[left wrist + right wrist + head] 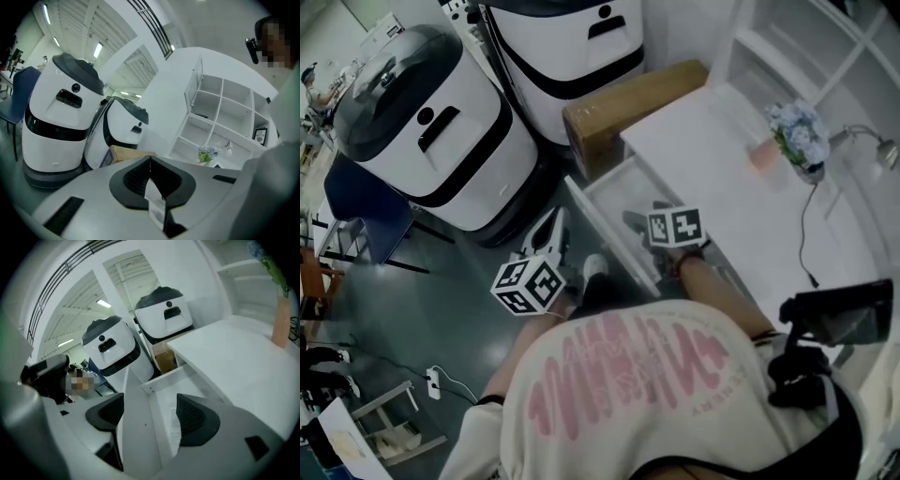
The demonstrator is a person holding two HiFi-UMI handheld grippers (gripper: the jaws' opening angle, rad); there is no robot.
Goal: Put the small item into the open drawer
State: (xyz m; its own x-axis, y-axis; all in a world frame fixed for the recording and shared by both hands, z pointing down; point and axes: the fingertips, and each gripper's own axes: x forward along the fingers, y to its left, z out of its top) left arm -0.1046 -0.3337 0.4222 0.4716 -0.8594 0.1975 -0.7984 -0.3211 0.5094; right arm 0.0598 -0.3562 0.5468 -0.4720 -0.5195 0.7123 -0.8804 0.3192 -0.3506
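The white drawer (607, 234) stands pulled out of the white desk (712, 150). My right gripper (645, 216) reaches into it and is open; in the right gripper view its jaws (152, 411) straddle the drawer's side wall (133, 427). A pale printed slip (175, 427) lies on the drawer floor. My left gripper (551, 230) hovers over the dark floor just left of the drawer front. Seen from the left gripper view, it (150, 159) is shut, with a thin pale small item (154, 201) pinched between the pads.
Two big white robots (431, 122) (572, 47) stand to the left of and behind the drawer. A cardboard box (628, 108) leans at the desk's end. A flower vase (797, 136), a lamp (867, 141) and a cable are on the desk. The floor holds a blue chair (361, 202).
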